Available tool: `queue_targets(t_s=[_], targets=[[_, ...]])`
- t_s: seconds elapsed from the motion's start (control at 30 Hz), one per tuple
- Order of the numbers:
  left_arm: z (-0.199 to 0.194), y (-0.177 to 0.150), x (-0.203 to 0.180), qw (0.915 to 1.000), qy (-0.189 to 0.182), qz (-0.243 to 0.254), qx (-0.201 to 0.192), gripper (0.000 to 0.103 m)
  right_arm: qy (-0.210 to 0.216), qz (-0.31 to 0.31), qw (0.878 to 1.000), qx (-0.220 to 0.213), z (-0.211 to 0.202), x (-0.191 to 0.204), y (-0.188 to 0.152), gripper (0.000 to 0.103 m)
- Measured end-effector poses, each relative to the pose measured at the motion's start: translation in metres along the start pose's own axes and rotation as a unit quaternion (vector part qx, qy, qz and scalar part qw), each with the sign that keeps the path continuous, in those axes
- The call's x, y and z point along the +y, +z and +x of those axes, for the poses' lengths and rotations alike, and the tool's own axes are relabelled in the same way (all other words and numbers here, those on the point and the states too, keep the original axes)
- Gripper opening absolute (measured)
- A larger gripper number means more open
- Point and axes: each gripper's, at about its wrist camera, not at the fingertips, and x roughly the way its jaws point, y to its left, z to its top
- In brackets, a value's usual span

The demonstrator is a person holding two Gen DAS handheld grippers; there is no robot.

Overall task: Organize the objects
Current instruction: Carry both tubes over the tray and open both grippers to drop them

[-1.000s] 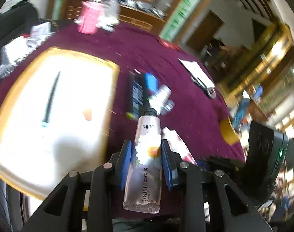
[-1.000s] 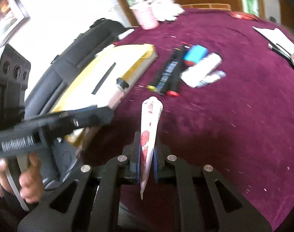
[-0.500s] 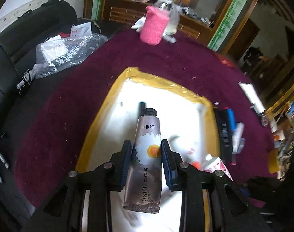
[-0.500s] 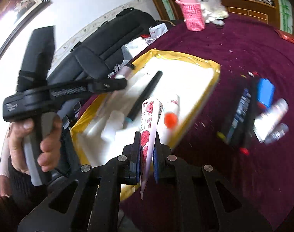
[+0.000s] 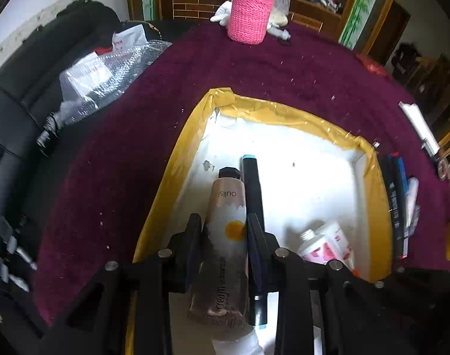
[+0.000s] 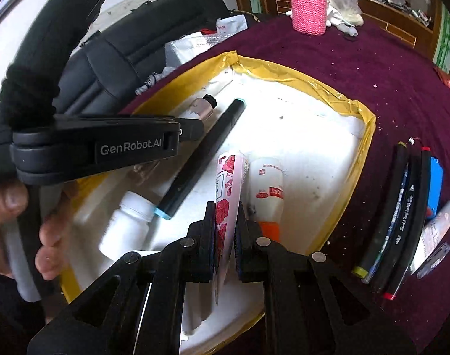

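Tabletop (image 5: pixel 284 68): covered in dark maroon cloth, scattered pale specks. A black seat sits at its left edge, with a bubble-wrap packet (image 5: pixel 106 71) on it.

Tray (image 5: pixel 177 159): shallow, white inside, rim wrapped in yellow tape, sits on the cloth below both tongs.

Pink crocheted holder (image 5: pixel 250 14): upright at the far edge of the tabletop, well apart from the tray.

Left tongs (image 5: pixel 225 230): closed on a hand cream tube (image 5: pixel 227 207), daisy print, black cap pointing away, crimped end toward the camera. Tube is above the tray floor, just beside the black marker (image 5: pixel 253 189); contact between them cannot be told.

Right tongs (image 6: pixel 227 219): clamped nearly shut on the flat end of a rose-print tube (image 6: pixel 229 177), held edge-on over the tray.

Inside the tray, right wrist view: black marker with teal ends lying diagonally; white bottle with orange cap (image 6: pixel 267 189) just right of the rose-print tube; white pill bottle (image 6: pixel 128 222) at the near left.

Pens and markers (image 6: pixel 402 207): a bundle lying on the cloth just outside the tray's right rim, next to a blue item and a small white tube.

Hand (image 6: pixel 20 207): at left of the right wrist view, gripping the left tongs' handle.
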Motion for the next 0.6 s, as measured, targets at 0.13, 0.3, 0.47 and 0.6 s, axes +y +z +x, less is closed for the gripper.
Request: queue_targets(t_s=[0.13, 0.3, 0.47, 0.6], targets=[[0.0, 0.001, -0.001, 0.9999, -0.01, 0.006, 0.002, 0.03, 0.003, 0.002, 1.0, -0.003, -0.002, -0.002, 0.0, 0.011], [-0.003, -0.002, -0.001, 0.9997, -0.017, 0.016, -0.006, 0.034, -0.006, -0.001, 1.0, -0.01, 0.0, 0.001, -0.002, 0.011], [-0.017, -0.007, 0.01, 0.9956, -0.083, -0.028, -0.032, 0.071, 0.031, 0.01, 0.999, -0.018, -0.007, 0.0, -0.007, 0.026], [-0.045, -0.015, 0.016, 0.9865, -0.119, -0.082, -0.077, 0.076, 0.07, 0.003, 0.996, -0.05, -0.026, 0.0, -0.019, 0.049]])
